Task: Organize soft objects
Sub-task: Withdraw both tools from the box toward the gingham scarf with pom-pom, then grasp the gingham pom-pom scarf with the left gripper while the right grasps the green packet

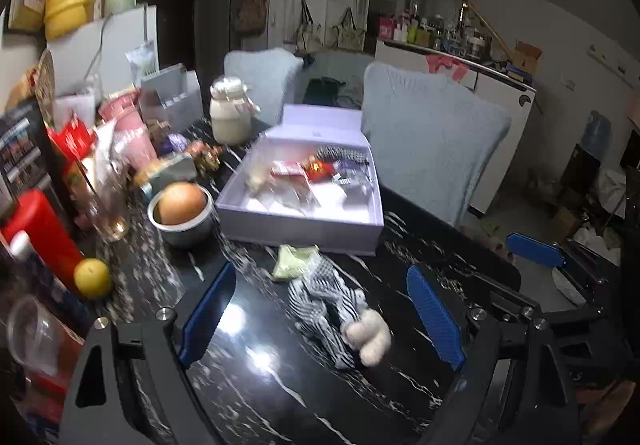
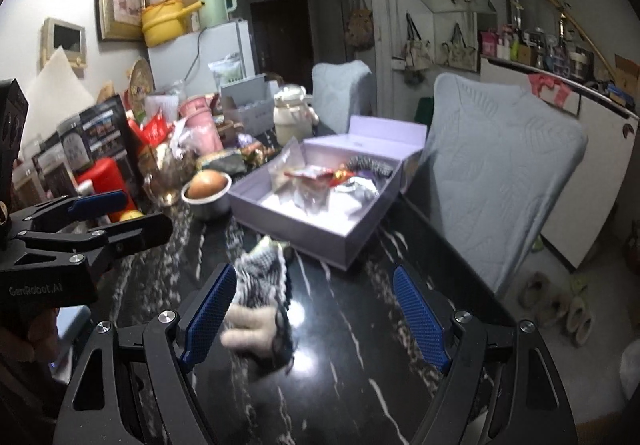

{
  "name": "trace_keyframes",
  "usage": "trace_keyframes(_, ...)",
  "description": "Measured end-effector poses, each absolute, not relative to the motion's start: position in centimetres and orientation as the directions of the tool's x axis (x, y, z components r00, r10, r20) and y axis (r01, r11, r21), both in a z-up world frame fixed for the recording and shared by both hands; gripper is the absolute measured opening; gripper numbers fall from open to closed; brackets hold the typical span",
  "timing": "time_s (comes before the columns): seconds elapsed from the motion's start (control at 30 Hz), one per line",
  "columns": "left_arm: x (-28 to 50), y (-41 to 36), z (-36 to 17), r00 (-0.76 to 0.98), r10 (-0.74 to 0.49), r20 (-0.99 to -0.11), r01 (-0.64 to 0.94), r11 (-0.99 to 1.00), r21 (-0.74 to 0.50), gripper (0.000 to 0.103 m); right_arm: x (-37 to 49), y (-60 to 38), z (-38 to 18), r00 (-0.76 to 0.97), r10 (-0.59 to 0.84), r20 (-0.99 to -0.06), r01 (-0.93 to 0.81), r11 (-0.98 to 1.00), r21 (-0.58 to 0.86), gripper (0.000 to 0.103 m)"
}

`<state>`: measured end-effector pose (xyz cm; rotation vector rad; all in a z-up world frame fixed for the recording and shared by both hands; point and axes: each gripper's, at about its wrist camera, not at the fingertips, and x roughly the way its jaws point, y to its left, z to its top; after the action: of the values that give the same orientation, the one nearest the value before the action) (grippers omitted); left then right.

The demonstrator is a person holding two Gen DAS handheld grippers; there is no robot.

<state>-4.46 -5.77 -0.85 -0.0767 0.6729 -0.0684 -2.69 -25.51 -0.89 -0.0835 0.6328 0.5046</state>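
Observation:
A black-and-white striped soft cloth (image 1: 320, 297) with a beige plush piece (image 1: 370, 333) lies on the black marble table. A pale green soft packet (image 1: 294, 261) touches its far end. My left gripper (image 1: 322, 281) stands open above the table, its blue pads on either side of the cloth and not touching it. In the right wrist view the same cloth (image 2: 262, 281) and plush piece (image 2: 248, 329) lie just inside the left pad of my open right gripper (image 2: 314, 277). An open lavender box (image 1: 300, 233) (image 2: 296, 229) behind the cloth holds wrappers and another striped piece (image 1: 344, 153).
Left of the box stand a steel bowl (image 1: 184, 229) with a round brown thing, a lemon (image 1: 92, 277), a red container (image 1: 40, 233) and cluttered packets. Two chairs with pale blue covers (image 1: 432, 141) stand behind the table. The table edge (image 2: 452, 245) runs along the right.

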Motion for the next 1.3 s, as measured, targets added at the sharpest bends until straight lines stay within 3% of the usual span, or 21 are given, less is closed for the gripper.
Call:
trace_keyframes(0.5,0.1,-7.5,-8.4,0.635,-0.134,-0.761,-0.004,0.984,-0.177,0.088,-0.3,-27.7,-6.1,0.598,0.410,-0.689,-0.435,0.888,0.151,0.082)
trace_keyframes(1.03,4.0,-8.4,-13.0,0.532,-0.097,-0.841,-0.057,0.987,-0.149,0.088,2.7,-28.7,-8.0,0.562,0.384,-0.733,-0.404,0.900,0.161,0.082)
trace_keyframes(1.17,3.8,-8.0,-13.4,0.538,-0.102,-0.836,-0.054,0.986,-0.155,0.064,2.9,-28.6,-8.0,0.559,0.386,-0.734,-0.403,0.900,0.167,0.082)
trace_keyframes(1.3,3.1,-7.1,-12.7,0.555,-0.137,-0.821,-0.045,0.980,-0.194,0.055,3.2,-28.1,-8.3,0.547,0.396,-0.737,-0.407,0.896,0.180,0.082)
